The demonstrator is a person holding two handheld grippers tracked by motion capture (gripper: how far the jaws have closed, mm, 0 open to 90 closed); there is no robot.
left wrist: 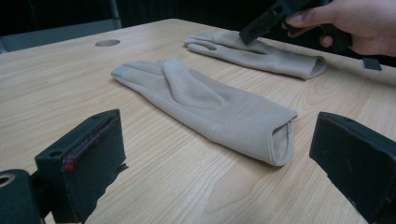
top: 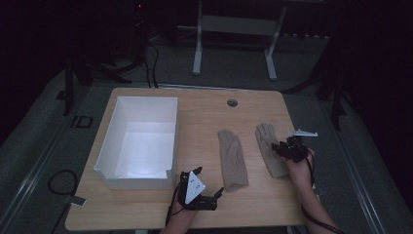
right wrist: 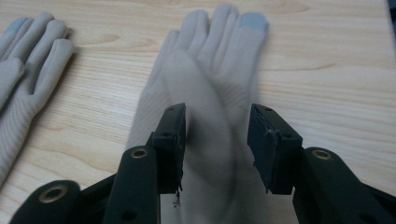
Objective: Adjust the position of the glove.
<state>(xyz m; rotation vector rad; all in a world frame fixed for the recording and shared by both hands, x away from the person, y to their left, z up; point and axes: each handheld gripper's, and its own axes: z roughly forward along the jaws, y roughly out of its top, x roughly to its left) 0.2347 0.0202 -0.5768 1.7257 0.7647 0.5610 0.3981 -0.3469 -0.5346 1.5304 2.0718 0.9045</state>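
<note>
Two beige gloves lie flat on the wooden table (top: 204, 112). The left glove (top: 232, 158) (left wrist: 210, 105) lies with its cuff toward the front edge. My left gripper (top: 218, 194) (left wrist: 217, 163) stands open just before that cuff, low over the table. The right glove (top: 270, 146) (right wrist: 212, 60) (left wrist: 261, 51) lies beside it, fingers pointing away. My right gripper (top: 278, 146) (right wrist: 216, 140) hovers open above the right glove's palm, jaws either side of the thumb area; I cannot tell whether they touch the fabric.
A white open box (top: 139, 141) stands on the left half of the table. A round cable hole (top: 232, 103) sits near the far edge. A dark metal table frame (top: 234, 34) stands on the floor beyond.
</note>
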